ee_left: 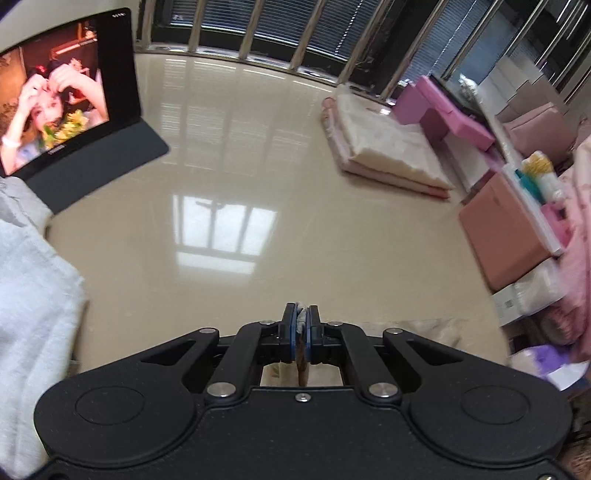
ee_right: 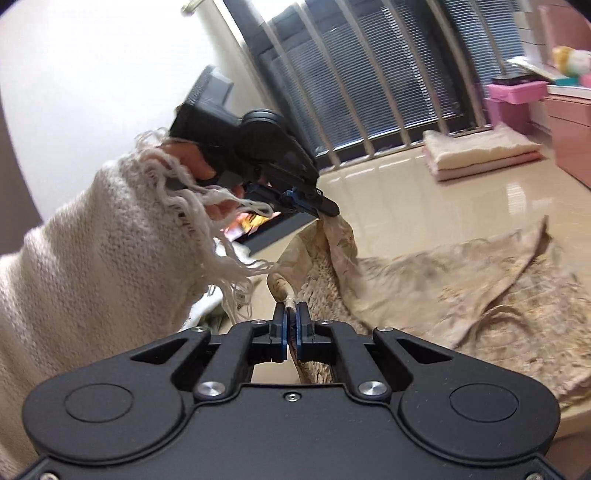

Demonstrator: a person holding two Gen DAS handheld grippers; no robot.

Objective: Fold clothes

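A beige patterned garment (ee_right: 461, 291) lies spread on the glossy cream table (ee_right: 443, 206), its near-left edge lifted. My right gripper (ee_right: 290, 314) is shut on a fold of that edge. My left gripper (ee_right: 327, 210), seen in the right wrist view held by a hand in a cream knit sleeve, is shut on another corner of the same garment and holds it up. In the left wrist view my left gripper (ee_left: 303, 317) pinches a bit of the cloth (ee_left: 302, 354), with the rest hidden below it.
A tablet (ee_left: 55, 96) playing video stands at the table's far left. White cloth (ee_left: 33, 295) lies at the left. A folded cream and pink stack (ee_left: 391, 147) lies at the far right. Pink boxes (ee_left: 506, 229) crowd the right edge. A barred window (ee_left: 258, 29) is behind.
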